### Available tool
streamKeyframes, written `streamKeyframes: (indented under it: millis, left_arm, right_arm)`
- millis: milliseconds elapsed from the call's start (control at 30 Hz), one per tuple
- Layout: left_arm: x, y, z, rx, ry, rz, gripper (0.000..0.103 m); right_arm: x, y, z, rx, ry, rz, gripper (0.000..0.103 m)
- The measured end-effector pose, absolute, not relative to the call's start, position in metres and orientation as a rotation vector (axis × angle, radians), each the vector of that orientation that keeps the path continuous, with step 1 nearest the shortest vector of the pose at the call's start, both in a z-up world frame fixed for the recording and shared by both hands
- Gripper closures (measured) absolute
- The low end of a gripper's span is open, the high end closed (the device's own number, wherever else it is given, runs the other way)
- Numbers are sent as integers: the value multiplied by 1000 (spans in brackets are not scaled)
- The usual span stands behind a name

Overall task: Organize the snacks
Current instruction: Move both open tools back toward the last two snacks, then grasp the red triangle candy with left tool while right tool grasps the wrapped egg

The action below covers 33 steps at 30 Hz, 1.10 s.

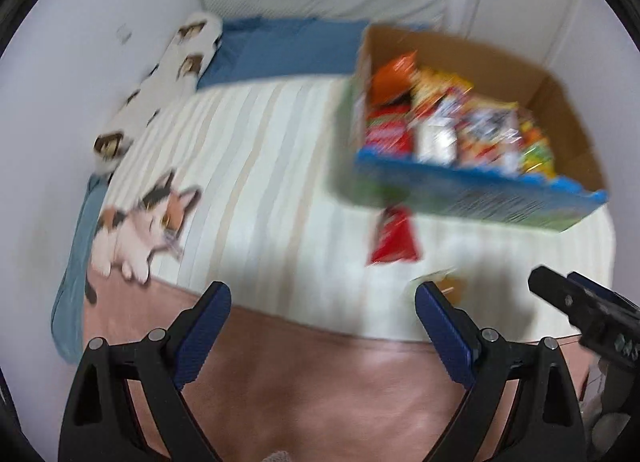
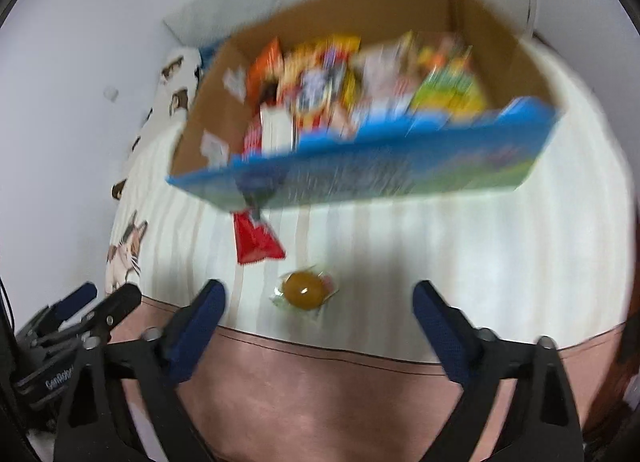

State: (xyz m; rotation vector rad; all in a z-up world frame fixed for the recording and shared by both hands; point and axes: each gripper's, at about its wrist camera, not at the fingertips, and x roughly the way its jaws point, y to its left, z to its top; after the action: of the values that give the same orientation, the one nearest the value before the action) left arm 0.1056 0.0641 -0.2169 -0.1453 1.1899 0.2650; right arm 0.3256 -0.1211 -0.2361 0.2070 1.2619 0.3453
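Observation:
A cardboard box with a blue printed front stands on a striped bed, packed with several colourful snack packs. A red snack bag lies on the bedspread just in front of the box. Nearer to me lies a round brown snack in clear wrap. My right gripper is open above the bed, and the wrapped snack shows between its blue fingers without touching them. My left gripper is open over bare bedspread, left of both loose snacks. Both views are blurred.
The striped bedspread has a pink border at the near edge. Cat-shaped cushions lie along the white wall on the left, with a blue pillow at the head. The right gripper's tip shows in the left wrist view.

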Motion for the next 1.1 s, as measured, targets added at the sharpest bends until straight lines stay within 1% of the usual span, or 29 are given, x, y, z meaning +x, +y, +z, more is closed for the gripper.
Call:
streamKeyframes:
  millis: [67,200,333,367,400,433,667,833,867,900,933,967,1000,1100]
  left_arm:
    - [105,74,-235,-147,1223,279,9]
    - [112,91,-263,-138,1267,281,9]
    - [122,99,-276,-133,1273,266,9]
    - [126,100,-279,-137,1278,256,9]
    - [130,100,-280,-140,1282,251,9]
    - [133,100,-281,-147,1283,240,9]
    - [163,81,-296,-288,1324,65,9]
    - [188,60,-317,-376,1356,-7,9]
    - [192,57,-321,-384,1357,-13,13]
    - [195,55,-324,-396,1351,-18,20]
    - [197,53,-328,-403,1350,-18,42]
    - [197,52,-331,-402,1354,-16,60]
    - [197,50,-334,-393,1358,-16,63]
    - [187,49,-330,-374,1337,-16,66]
  right_arm:
    - [332,-106,-268,225,1318,355,31]
    - [341,-80,-314,227,1393,334,31]
    - [344,-60,-347,190,1438,303,30]
    - [343,-58,-349,182,1425,294,30]
    - [341,-56,-349,160,1409,283,36]
    - [339,-54,-348,124,1396,267,44]
    - [319,-94,-340,133,1370,187,44]
    - [308,-127,-335,179,1366,112,44]
    - [307,-130,-336,188,1366,107,44]
    - [306,-131,-337,194,1368,100,44]
    - [305,-134,-338,205,1369,94,44]
    - [304,-135,-339,215,1369,90,44]
    - [304,-136,-340,220,1367,88,44]
    - [301,-140,-339,241,1365,91,44]
